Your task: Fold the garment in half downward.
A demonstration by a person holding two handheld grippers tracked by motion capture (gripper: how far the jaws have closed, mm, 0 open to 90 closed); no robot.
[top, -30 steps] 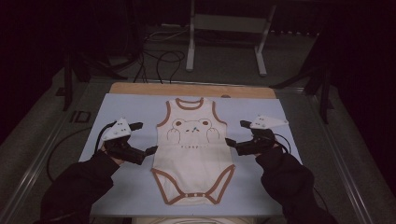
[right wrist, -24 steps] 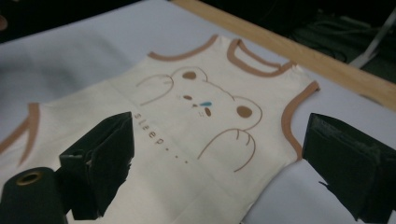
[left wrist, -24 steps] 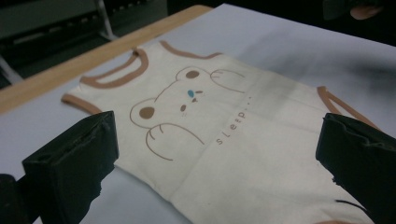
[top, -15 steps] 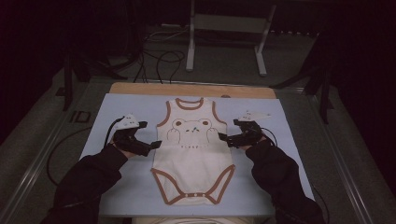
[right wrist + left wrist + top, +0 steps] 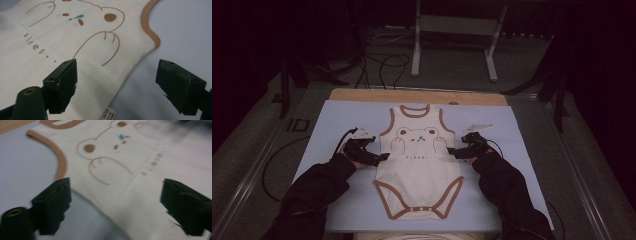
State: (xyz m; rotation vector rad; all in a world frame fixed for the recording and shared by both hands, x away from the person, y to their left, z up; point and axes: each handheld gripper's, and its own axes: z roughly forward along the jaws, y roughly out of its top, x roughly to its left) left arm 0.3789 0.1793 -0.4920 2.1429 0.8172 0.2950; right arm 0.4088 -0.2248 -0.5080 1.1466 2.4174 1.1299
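Both hands have dropped inward: left gripper [image 5: 384, 157] and right gripper [image 5: 451, 150] now flank the cream brown-trimmed cotton bodysuit [image 5: 418, 170], jaws wide though just narrowing, straddling its side edges. It lies flat mid-frame on the pale blue mat [image 5: 512, 150].

In the left gripper view the baby suit [image 5: 140, 195] looks blurry, so its little brown letters are hard to read, and the picture's edges cut off its neck and bottom. In the right gripper view a small white tag [image 5: 109, 114] is cut by the bottom edge, and its tiny words cannot be read.
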